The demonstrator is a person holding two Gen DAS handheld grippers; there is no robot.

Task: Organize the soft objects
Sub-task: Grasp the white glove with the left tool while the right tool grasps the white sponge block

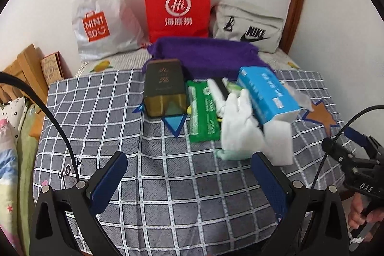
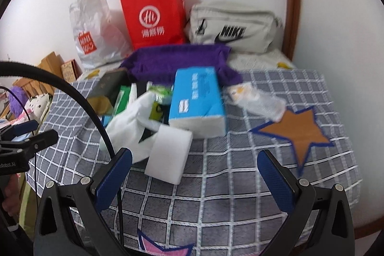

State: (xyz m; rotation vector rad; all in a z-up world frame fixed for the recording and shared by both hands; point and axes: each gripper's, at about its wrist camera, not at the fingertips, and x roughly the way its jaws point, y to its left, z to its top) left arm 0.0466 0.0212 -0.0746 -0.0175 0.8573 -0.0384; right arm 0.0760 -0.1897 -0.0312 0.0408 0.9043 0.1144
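A pile lies on the checked bedspread point(image 1: 168, 184): a purple cloth point(image 1: 204, 54), a dark box point(image 1: 164, 88), a green wipes pack point(image 1: 204, 114), a white glove point(image 1: 240, 126), a blue tissue pack point(image 1: 266, 92) and a white foam block point(image 1: 279, 140). The pile also shows in the right wrist view: the tissue pack point(image 2: 198, 100), the foam block point(image 2: 169, 152), the glove point(image 2: 129, 126), the purple cloth point(image 2: 177, 61). My left gripper point(image 1: 189, 174) is open and empty, short of the glove. My right gripper point(image 2: 194, 172) is open and empty, close to the foam block.
A white MINISO bag point(image 1: 100, 13), a red paper bag point(image 1: 177, 6) and a grey Nike bag point(image 1: 249, 25) stand against the wall. A crumpled clear wrapper point(image 2: 256, 100) lies right of the tissue pack. Wooden furniture point(image 1: 26, 73) stands left of the bed.
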